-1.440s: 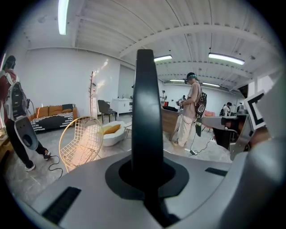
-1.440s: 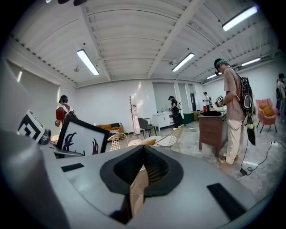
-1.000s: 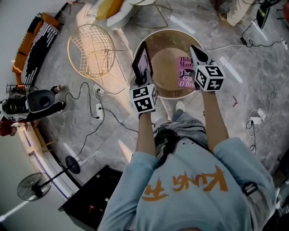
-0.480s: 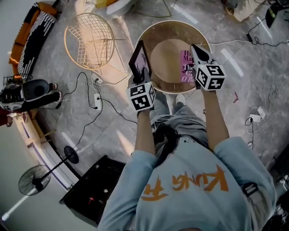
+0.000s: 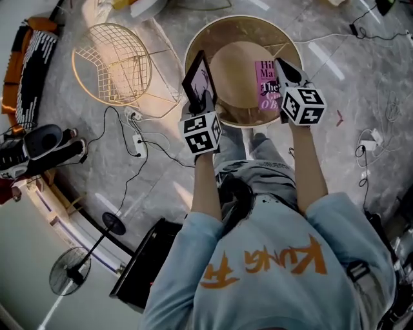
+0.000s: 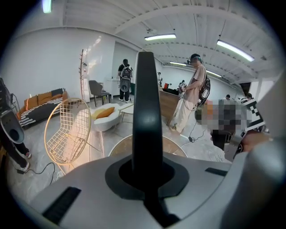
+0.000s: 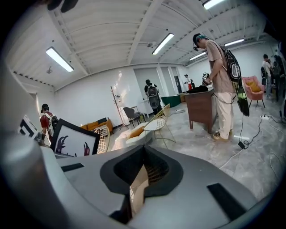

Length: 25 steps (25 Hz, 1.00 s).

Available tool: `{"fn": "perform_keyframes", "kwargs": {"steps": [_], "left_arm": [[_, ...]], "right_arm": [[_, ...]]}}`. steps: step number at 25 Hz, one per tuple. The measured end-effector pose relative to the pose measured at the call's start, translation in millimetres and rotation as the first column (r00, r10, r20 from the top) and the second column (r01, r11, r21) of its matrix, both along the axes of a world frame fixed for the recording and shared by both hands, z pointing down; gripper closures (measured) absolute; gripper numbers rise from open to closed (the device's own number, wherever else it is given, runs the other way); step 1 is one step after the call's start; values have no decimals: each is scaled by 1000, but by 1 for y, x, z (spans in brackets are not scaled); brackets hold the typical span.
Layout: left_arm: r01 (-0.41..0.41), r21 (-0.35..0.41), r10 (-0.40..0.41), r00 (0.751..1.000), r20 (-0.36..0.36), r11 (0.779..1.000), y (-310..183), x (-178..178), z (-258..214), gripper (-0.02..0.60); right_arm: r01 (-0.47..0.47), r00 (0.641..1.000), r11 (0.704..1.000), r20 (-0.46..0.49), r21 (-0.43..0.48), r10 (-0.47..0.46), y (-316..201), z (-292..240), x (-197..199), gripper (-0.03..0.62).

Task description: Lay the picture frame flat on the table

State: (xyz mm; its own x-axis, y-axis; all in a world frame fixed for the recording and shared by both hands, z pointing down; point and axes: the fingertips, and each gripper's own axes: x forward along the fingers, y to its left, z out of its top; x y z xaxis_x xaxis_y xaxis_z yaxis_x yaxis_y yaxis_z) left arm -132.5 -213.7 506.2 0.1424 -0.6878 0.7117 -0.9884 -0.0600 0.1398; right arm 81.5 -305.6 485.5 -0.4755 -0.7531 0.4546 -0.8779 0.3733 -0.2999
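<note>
grey marbled floor fills the head view, with a gold wire chair (image 5: 113,61) at upper left. right of it, a thin black-rimmed picture frame (image 5: 199,77) is held upright by its lower edge in the clamped left gripper (image 5: 206,103), over the left rim of a round, gold-rimmed glass table (image 5: 222,29). a pink book (image 5: 263,90) lies flat beside the right gripper (image 5: 281,66), whose jaws are pressed together, empty.

Picture frame (image 5: 199,80): black border, white mat, dark figures printed. Held upright, slightly tilted, not laid flat, positioned over left rim of round table (image 5: 242,17).
</note>
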Motion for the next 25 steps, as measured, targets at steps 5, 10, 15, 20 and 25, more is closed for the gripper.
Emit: {"fn": "perform_keyframes", "kwargs": {"steps": [5, 10, 15, 20, 25], "left_arm": [[-36, -86, 33, 999, -34, 996, -2, 2, 45, 555], [-62, -166, 50, 996, -73, 984, 6, 1, 85, 555], [-87, -225, 61, 991, -120, 971, 6, 8, 120, 555], [-125, -285, 85, 985, -150, 950, 6, 15, 157, 555], [-155, -341, 89, 975, -203, 927, 3, 27, 195, 555]], "right_arm": [[-5, 1000, 998, -20, -67, 3, 3, 43, -11, 595], [4, 999, 990, -43, -139, -10, 19, 82, -26, 595], [-14, 999, 978, -52, -207, 3, 29, 121, -23, 595], [-25, 998, 971, -60, -239, 11, 29, 159, -18, 595], [-45, 998, 965, -63, -259, 29, 19, 182, -19, 595]]}}
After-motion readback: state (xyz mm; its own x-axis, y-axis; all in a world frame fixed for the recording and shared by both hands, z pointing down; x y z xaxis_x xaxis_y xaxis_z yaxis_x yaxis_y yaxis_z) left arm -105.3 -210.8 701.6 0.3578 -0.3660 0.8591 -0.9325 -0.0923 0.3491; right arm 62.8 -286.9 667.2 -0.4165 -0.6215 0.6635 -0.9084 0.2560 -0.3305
